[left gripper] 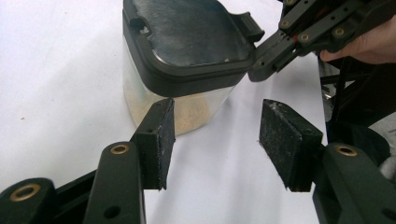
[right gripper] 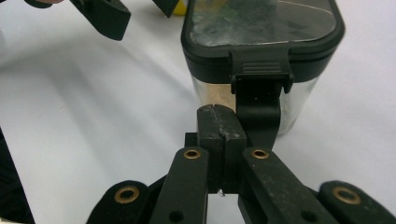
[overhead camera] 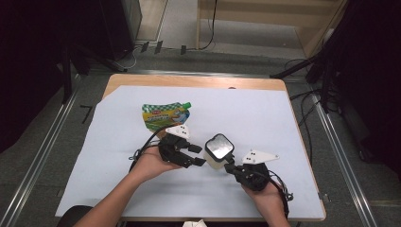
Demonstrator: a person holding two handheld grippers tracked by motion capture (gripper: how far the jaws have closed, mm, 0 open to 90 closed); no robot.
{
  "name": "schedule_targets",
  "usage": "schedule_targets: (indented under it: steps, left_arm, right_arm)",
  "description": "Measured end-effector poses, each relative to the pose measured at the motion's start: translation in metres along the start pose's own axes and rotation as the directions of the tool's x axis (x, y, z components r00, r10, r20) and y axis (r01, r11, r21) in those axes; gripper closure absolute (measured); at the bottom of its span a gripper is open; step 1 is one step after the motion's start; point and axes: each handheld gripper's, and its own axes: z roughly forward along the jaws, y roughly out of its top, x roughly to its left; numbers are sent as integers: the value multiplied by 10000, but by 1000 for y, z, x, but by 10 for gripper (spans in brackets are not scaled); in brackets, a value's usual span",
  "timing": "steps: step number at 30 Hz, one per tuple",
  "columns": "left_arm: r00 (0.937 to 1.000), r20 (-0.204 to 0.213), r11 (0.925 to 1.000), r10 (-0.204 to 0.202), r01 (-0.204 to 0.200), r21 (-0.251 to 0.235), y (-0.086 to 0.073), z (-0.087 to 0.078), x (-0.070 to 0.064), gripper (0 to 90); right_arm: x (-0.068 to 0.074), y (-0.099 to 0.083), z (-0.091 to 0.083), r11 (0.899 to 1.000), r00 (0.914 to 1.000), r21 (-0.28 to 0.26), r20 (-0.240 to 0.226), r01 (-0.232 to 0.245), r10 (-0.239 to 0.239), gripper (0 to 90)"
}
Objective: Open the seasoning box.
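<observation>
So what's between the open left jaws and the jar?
Nothing but bare white sheet. In the left gripper view, the left gripper stands open just short of the jar; one jaw tip nearly reaches its clear wall.

No text can be read. The green-and-yellow pouch [overhead camera: 165, 115], lying toward the far left part of the table [overhead camera: 265, 84], carries a red label band with print — too small and blurred to make out. The container [overhead camera: 218, 150] shows no lettering.
</observation>
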Motion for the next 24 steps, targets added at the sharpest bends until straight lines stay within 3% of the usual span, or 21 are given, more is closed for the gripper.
schedule_targets:
  steps: [10, 24]
  left_arm:
    - [9997, -19, 9996, 241, -241, 147, 1, 6, -1, 456]
    - [9995, 238, 9995, 223, -228, 236, 6, 20, -2, 414]
  right_arm:
    - [-14, -2, -5, 9992, 9992, 132, 140, -381, 379, 900]
    - [-41, -4, -11, 9950, 9954, 332, 228, -942, 935, 900]
